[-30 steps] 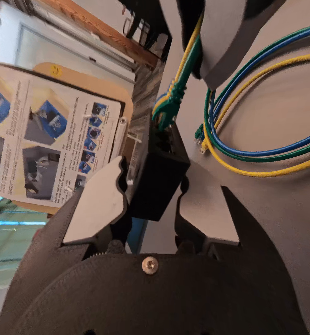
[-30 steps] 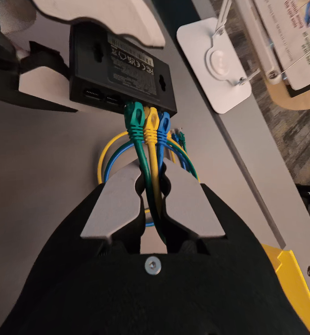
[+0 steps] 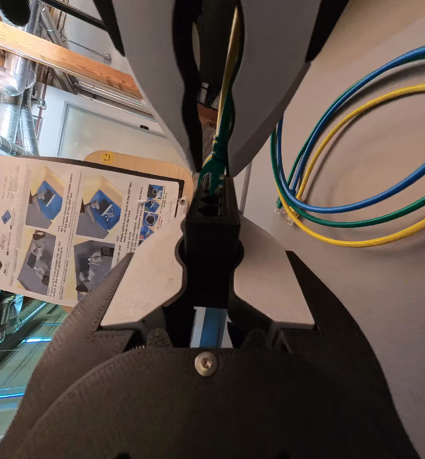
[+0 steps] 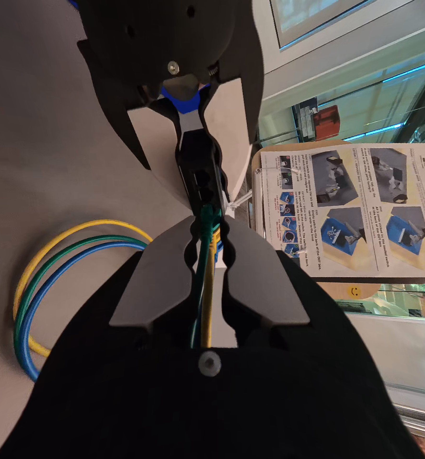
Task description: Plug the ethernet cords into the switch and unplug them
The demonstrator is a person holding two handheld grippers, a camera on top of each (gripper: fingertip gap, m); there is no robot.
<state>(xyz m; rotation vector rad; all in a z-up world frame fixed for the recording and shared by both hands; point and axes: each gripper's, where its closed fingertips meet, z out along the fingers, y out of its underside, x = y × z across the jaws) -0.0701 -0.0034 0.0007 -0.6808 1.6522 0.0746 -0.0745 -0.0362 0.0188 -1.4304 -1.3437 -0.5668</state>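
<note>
The left gripper (image 3: 210, 250), nearest in the left wrist view, has its two fingers clamped on the sides of the black switch (image 3: 212, 238), which stands on edge between them with its row of ports facing away, toward twelve o'clock. Just past the fingertips, the green cord (image 3: 215, 173) has its plug seated in a port at the far end of the switch. The nearer ports look dark and unfilled. The yellow cord (image 3: 227, 82) runs up beside the green one and is swallowed between the big grey fingers of the right gripper (image 3: 212, 169), which comes down from twelve o'clock nose to nose with the left one.

From the right wrist view it is the same meeting seen the other way. The right gripper (image 4: 209, 219) has its fingers drawn in close around the bundle, green cord (image 4: 201, 250) and yellow cord (image 4: 209, 278) running down the channel between them and a bit of the blue cord (image 4: 218, 246) just showing behind. Whether the pads actually pinch the cords I cannot tell. The tips sit right at the plugs, where they enter the switch (image 4: 198, 173).

Out at three o'clock in the left view, the slack of all three cords loops across the grey table (image 3: 355, 310), with the blue cord (image 3: 355, 211) innermost. Their free plugs lie together near the middle of the loops. At nine o'clock a printed sheet with pictures (image 3: 57, 231) sits clipped on a wooden board (image 3: 137, 161).
</note>
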